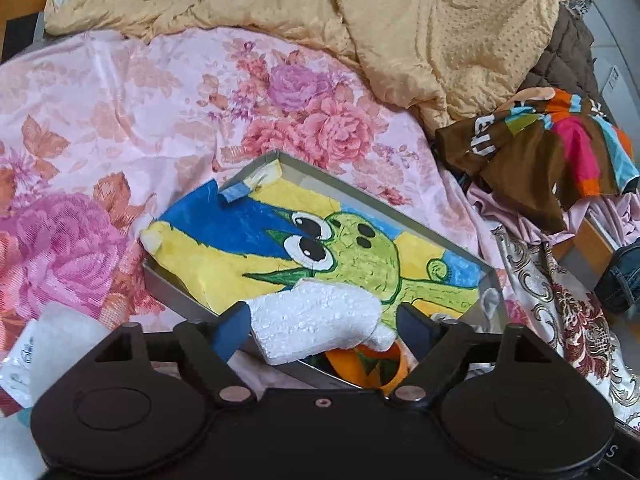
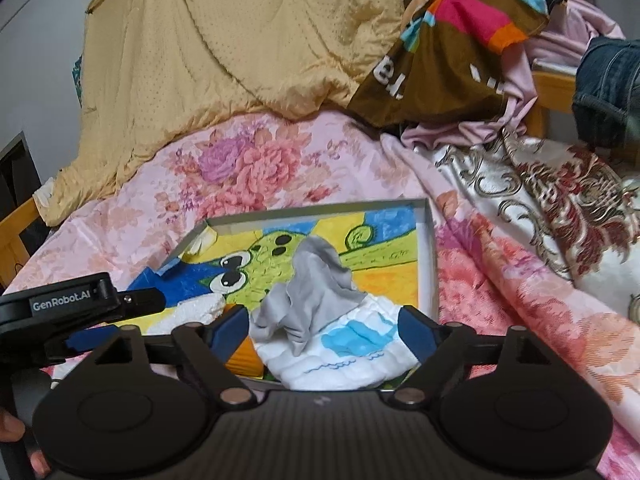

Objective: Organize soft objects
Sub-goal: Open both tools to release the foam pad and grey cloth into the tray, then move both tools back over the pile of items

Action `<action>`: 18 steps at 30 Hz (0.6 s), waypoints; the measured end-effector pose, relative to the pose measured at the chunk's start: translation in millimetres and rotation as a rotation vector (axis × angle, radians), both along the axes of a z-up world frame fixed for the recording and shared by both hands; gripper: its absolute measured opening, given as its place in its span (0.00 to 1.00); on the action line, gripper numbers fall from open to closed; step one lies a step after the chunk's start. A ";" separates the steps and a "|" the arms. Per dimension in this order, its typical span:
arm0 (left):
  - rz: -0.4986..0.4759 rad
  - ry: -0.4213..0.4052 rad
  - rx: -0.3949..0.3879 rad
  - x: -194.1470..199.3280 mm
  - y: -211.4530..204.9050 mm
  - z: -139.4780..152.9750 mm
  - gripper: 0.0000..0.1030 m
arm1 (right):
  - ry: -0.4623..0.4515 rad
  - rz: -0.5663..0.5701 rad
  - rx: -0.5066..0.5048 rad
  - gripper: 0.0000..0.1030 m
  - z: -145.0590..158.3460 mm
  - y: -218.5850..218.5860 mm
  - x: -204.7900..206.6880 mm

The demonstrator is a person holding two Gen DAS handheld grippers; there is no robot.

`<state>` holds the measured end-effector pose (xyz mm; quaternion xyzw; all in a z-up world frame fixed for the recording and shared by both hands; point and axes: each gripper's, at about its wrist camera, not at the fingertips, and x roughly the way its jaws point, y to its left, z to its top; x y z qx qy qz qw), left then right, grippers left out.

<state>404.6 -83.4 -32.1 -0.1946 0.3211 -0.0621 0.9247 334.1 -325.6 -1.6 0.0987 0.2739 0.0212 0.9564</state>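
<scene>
Both tools stand spread wide over a shallow grey box (image 1: 400, 208) set on a floral bedsheet (image 1: 120, 120), each released from the soft item lying between its blue pads.

The left tool (image 1: 322, 326) grips nothing. A white foam piece (image 1: 316, 320) lies between its fingers, resting on the box's near rim, with daylight showing on the right side between foam and pad; on the left, whether the pad still touches the foam cannot be told. Just beyond the foam, a painted cloth (image 1: 240, 248) showing a green big-eyed cartoon figure on blue and yellow lines the box, one blue corner spilling over the rim to the tool's left.

The right tool (image 2: 324, 330) is likewise let go. Directly between and ahead of its fingers a crumpled grey cloth (image 2: 316, 280) sits atop a white padded item with a blue patch (image 2: 360, 344), both inside the box's near end; neither pad presses on them. To this tool's left the other tool (image 2: 80, 304) reaches in beside the foam.

Farther ahead of both tools a yellow quilt (image 1: 400, 32) is heaped on the bed; off to the right lie a brown multicoloured garment (image 1: 540, 140) and a gold-patterned fabric (image 2: 540, 200).
</scene>
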 end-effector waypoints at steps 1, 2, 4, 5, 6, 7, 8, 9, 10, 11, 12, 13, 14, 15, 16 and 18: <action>-0.003 -0.005 0.001 -2.1 0.4 2.7 0.80 | -0.010 -0.002 0.000 0.86 2.9 -0.1 -3.3; -0.005 -0.012 0.002 -5.0 1.3 6.1 0.80 | -0.021 -0.006 -0.001 0.88 6.2 -0.1 -7.6; -0.007 -0.027 0.004 -11.5 3.3 13.1 0.81 | -0.044 -0.013 -0.004 0.90 12.6 0.6 -16.1; -0.008 -0.038 0.006 -15.8 4.7 16.9 0.82 | -0.056 -0.016 -0.006 0.91 15.8 1.1 -20.7; -0.008 -0.052 0.008 -20.6 6.1 20.7 0.84 | -0.069 -0.017 -0.010 0.93 19.7 1.7 -25.9; -0.007 -0.068 0.012 -26.2 7.3 24.5 0.85 | -0.082 -0.017 -0.018 0.93 23.6 2.5 -31.3; -0.007 -0.086 0.017 -32.6 9.0 28.6 0.88 | -0.096 -0.018 -0.027 0.94 27.6 3.8 -36.5; -0.010 -0.105 0.019 -39.5 10.9 32.6 0.90 | -0.113 -0.020 -0.037 0.96 31.8 5.1 -43.7; -0.015 -0.123 0.020 -45.8 13.0 36.0 0.91 | -0.128 -0.023 -0.046 0.96 35.9 6.2 -50.8; -0.019 -0.139 0.023 -52.8 15.0 39.5 0.93 | -0.142 -0.024 -0.054 0.97 39.3 7.5 -58.3; -0.023 -0.151 0.026 -60.0 17.1 42.8 0.95 | -0.158 -0.023 -0.062 0.98 42.6 9.0 -66.4; -0.027 -0.158 0.026 -65.5 19.3 45.3 0.95 | -0.172 -0.022 -0.073 0.98 46.1 11.2 -75.3; -0.034 -0.167 0.026 -72.5 21.4 48.4 0.96 | -0.185 -0.022 -0.084 0.99 48.8 13.8 -83.1; -0.040 -0.174 0.028 -78.8 23.0 51.5 0.97 | -0.197 -0.020 -0.095 1.00 51.3 16.8 -91.0; -0.045 -0.183 0.030 -85.6 24.8 54.7 0.97 | -0.209 -0.016 -0.106 1.00 53.9 19.9 -99.4; -0.054 -0.208 0.040 -100.9 28.7 61.3 0.99 | -0.228 -0.012 -0.129 1.00 57.7 27.2 -115.5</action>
